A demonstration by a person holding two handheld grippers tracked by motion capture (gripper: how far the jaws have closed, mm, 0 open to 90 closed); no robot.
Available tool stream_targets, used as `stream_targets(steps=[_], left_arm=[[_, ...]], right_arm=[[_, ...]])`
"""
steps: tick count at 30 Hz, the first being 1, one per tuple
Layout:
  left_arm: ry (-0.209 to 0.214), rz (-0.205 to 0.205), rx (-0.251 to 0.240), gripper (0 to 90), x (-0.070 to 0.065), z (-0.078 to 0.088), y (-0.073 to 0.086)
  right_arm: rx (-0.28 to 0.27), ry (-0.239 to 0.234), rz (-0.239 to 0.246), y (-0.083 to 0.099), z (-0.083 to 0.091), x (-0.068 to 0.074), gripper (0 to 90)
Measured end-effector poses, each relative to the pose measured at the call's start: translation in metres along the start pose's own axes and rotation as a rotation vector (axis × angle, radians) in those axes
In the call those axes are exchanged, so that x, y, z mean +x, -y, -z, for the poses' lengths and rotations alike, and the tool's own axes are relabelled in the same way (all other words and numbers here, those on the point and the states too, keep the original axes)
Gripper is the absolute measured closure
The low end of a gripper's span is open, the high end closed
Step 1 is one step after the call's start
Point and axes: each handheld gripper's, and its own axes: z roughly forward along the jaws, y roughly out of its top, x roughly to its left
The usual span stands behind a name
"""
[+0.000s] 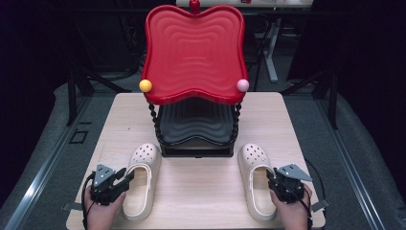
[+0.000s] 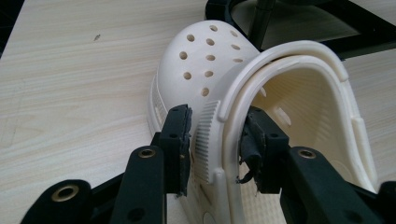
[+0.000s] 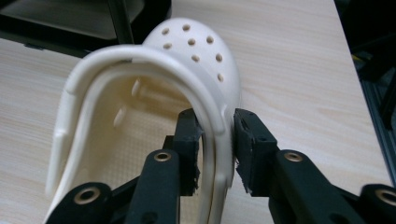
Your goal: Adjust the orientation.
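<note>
The jaws of the left gripper straddled the outer side wall of the left cream-coloured perforated foam clog, one pad outside on the ribbed flank, the other inside the opening; a sliver of gap seemed to remain at the outer pad, so whether the wall was truly pinched could not be told. The jaws of the right gripper bracketed the outer wall of the right cream foam clog in the same way, with visible slack on both sides, so they stood loosely open around it.

Both clogs lay sole-down on the pale wooden bench, toes pointing toward the two-tier stand, one on each side of its black base.

Done well, the grip probably called for closing squarely on the thick wall below the folded-forward heel strap, not on the strap itself, which would likely flex and let the shoe swing. Soft foam would give, so a firm, even squeeze before lifting seemed wise.

For room, the red wavy-edged upper tray overhung the black lower tray, leaving a low slot between the twisted black posts. The bench's side edges lay near each clog, so lifting straight up and then inward looked safest.
</note>
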Motion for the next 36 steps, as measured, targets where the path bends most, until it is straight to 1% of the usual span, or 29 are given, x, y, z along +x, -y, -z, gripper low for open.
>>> stream_targets(steps=[2,3,4,6,7,8,9,11,12,13,14,15,17,20,21,22,26,28,30,33,36], left_arm=[[0.004,-0.013,0.006,63.1,-0.001,0.001,-0.003],[0.004,-0.024,0.01,63.2,-0.002,0.002,-0.004],[0.006,-0.03,0.012,63.3,-0.002,0.002,-0.004],[0.007,-0.043,0.021,63.2,-0.003,0.003,-0.006],[0.005,-0.052,0.025,63.1,-0.003,0.004,-0.007],[0.006,-0.051,0.022,63.2,-0.003,0.004,-0.008],[0.009,-0.046,0.018,63.2,-0.003,0.006,-0.009],[0.018,-0.032,0.01,63.1,-0.002,0.007,-0.012],[0.018,-0.031,0.002,63.1,-0.003,0.008,-0.013],[0.017,-0.034,0.0,63.5,-0.003,0.008,-0.013],[0.018,-0.033,-0.002,63.7,-0.004,0.008,-0.014],[0.018,-0.036,-0.001,63.9,-0.005,0.008,-0.015],[0.014,-0.041,0.0,64.2,-0.006,0.008,-0.015],[0.011,-0.047,0.003,65.0,-0.006,0.008,-0.015],[0.011,-0.049,0.006,65.3,-0.006,0.009,-0.015],[0.01,-0.049,0.004,65.5,-0.005,0.009,-0.015],[0.008,-0.055,0.005,66.0,-0.005,0.009,-0.014],[0.003,-0.061,0.009,66.1,-0.005,0.008,-0.014],[0.005,-0.064,0.01,65.9,-0.005,0.008,-0.014],[0.005,-0.06,0.018,65.8,-0.005,0.007,-0.015],[0.006,-0.068,0.023,65.8,-0.006,0.008,-0.015]], right_arm=[[0.011,-0.011,0.028,-0.003,0.003,-0.003,65.5],[0.01,-0.008,0.045,-0.004,0.004,-0.002,64.9],[0.015,-0.012,0.069,-0.005,0.006,-0.002,64.7],[0.008,-0.011,0.104,-0.006,0.009,-0.002,64.4],[-0.005,-0.015,0.112,-0.007,0.011,-0.002,64.6],[-0.018,-0.019,0.115,-0.008,0.014,-0.001,66.0],[-0.032,-0.019,0.117,-0.008,0.017,-0.001,69.2],[-0.067,-0.02,0.124,-0.01,0.02,-0.001,79.4],[-0.067,-0.029,0.126,-0.011,0.021,-0.003,82.2],[-0.07,-0.032,0.112,-0.012,0.019,-0.004,84.5],[-0.07,-0.042,0.1,-0.013,0.016,-0.005,85.7],[-0.059,-0.053,0.09,-0.014,0.013,-0.007,87.1],[-0.053,-0.061,0.082,-0.014,0.009,-0.008,88.1],[-0.049,-0.06,0.08,-0.015,0.008,-0.008,87.3],[-0.044,-0.062,0.083,-0.015,0.009,-0.009,84.8],[-0.05,-0.062,0.079,-0.015,0.01,-0.009,82.2],[-0.061,-0.071,0.079,-0.013,0.016,-0.01,75.9],[-0.054,-0.072,0.09,-0.011,0.017,-0.009,73.4],[-0.042,-0.063,0.116,-0.009,0.016,-0.008,71.9],[-0.018,-0.055,0.138,-0.006,0.013,-0.008,71.5],[0.006,-0.051,0.143,-0.007,0.009,-0.008,70.3]])
